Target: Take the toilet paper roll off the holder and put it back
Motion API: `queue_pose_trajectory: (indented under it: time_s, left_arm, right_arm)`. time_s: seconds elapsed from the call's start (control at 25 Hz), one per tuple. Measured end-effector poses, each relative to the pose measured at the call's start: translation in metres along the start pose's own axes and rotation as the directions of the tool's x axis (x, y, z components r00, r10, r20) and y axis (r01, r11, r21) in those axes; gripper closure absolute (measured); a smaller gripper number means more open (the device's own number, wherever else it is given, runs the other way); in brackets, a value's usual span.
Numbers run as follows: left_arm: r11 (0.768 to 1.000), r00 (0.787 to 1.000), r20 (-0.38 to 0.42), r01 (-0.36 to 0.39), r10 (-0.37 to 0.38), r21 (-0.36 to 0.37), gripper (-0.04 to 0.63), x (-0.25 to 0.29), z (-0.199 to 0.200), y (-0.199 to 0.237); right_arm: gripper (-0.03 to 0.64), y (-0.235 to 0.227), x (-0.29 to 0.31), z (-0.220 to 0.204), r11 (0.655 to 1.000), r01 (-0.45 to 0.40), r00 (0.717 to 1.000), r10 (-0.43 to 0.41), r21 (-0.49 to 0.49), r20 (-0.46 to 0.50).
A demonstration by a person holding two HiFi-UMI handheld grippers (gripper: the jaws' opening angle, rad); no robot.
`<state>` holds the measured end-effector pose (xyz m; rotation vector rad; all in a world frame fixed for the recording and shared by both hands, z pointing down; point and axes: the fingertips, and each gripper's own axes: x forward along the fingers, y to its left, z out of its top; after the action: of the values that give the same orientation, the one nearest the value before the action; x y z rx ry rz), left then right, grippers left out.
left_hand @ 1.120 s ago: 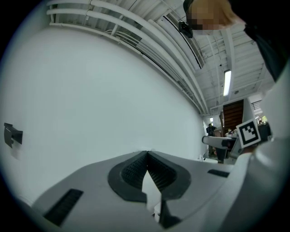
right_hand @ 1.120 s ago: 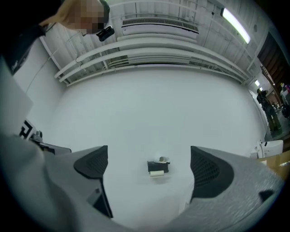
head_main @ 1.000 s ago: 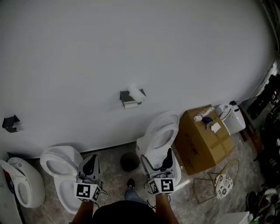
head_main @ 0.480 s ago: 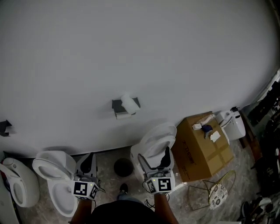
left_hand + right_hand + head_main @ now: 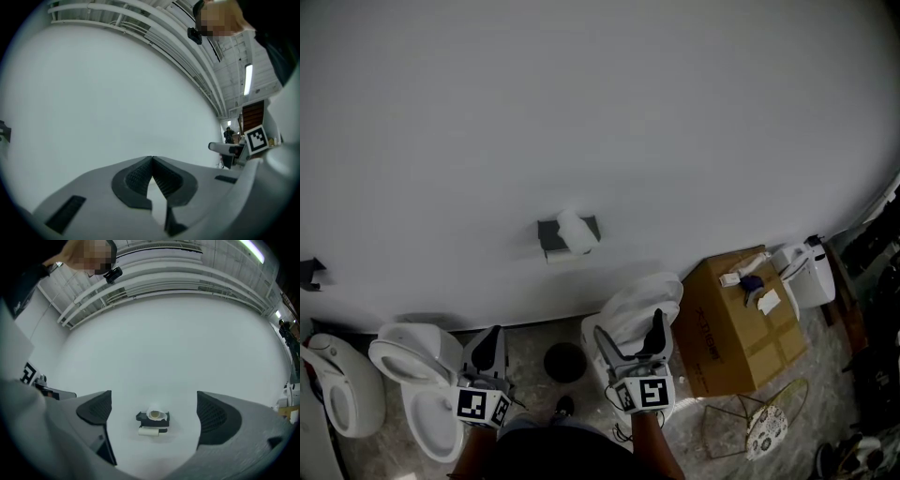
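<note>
Roll [image 5: 576, 231] sits on holder [image 5: 549, 234] on wall [image 5: 581, 112]. Left hand-held gripper [image 5: 491, 335] closed, empty. Right hand-held gripper [image 5: 630, 329] open, empty, aimed at roll, well apart from it.

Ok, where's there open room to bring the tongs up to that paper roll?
The wall is bare all around the holder and roll, so the right tongs, open, have clear passage. Crowded along the floor: toilets, round bin, cardboard box.
</note>
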<state>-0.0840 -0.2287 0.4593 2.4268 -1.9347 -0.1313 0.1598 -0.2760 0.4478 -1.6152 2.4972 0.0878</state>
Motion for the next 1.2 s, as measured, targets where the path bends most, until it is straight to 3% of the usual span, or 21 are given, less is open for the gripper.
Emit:
queue_pose_trajectory:
  time_s: [0.16, 1.2]
  left_arm:
    - [0.999, 1.0, -0.002, -0.027, 0.027, 0.046, 0.592, 0.004, -0.001, 0.009]
    - [0.999, 1.0, 0.005, 0.007, -0.007, 0.047, 0.592, 0.038, -0.004, 0.055]
  right_arm:
    - [0.071, 0.003, 0.01, 0.0, 1.0, -0.016, 1.0, 0.016, 0.021, 0.009]
    - [0.072, 0.012, 0.081, -0.058, 0.999, -0.002, 1.0, 0.003, 0.051, -0.013]
